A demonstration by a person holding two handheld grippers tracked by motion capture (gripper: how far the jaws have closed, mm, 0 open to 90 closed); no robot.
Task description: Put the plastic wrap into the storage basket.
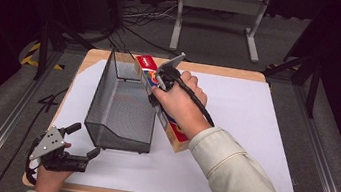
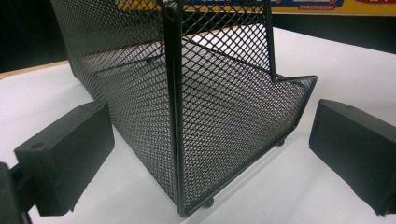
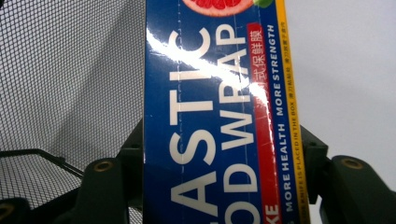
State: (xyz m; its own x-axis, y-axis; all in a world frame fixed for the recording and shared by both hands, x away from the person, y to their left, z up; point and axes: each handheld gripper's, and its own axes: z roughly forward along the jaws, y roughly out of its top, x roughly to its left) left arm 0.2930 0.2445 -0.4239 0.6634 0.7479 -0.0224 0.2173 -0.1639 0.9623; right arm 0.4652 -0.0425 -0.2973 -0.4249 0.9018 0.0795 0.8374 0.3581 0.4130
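The right tool (image 1: 160,82) grips the plastic-wrap box (image 1: 170,126) mid-length, just right of the mesh basket (image 1: 120,114), probably to load it, while the left tool (image 1: 82,143) waits wide at the bench's (image 1: 253,138) near-left corner.

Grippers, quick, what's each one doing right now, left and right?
Left gripper: open, holding nothing, its jaws facing a corner of the mesh basket.
Right gripper: closed on the plastic wrap box, beside the basket.
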